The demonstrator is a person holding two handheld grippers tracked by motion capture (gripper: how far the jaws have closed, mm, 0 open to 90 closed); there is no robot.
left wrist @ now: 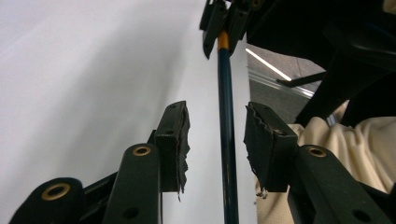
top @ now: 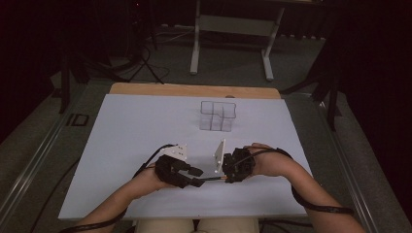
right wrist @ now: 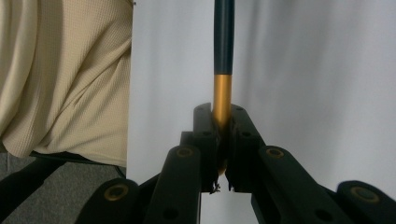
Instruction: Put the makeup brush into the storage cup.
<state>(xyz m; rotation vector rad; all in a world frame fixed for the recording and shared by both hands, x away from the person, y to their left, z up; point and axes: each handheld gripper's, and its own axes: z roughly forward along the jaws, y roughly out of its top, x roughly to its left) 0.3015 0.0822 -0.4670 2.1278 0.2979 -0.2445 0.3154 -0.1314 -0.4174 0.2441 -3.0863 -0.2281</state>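
Note:
A thin pen with a dark blue shaft and a gold end hangs level just above the white table near its front edge. My right gripper is shut on the gold end. My left gripper faces it from the left. Its jaws stand apart with the blue shaft running between them, and neither pad touches the shaft. The right gripper also appears at the top of the left gripper view, clamped on the pen's far end.
A clear plastic box with several compartments stands on the far middle of the table. A white metal stand sits on the floor beyond. The person's beige clothing lies just past the table's front edge.

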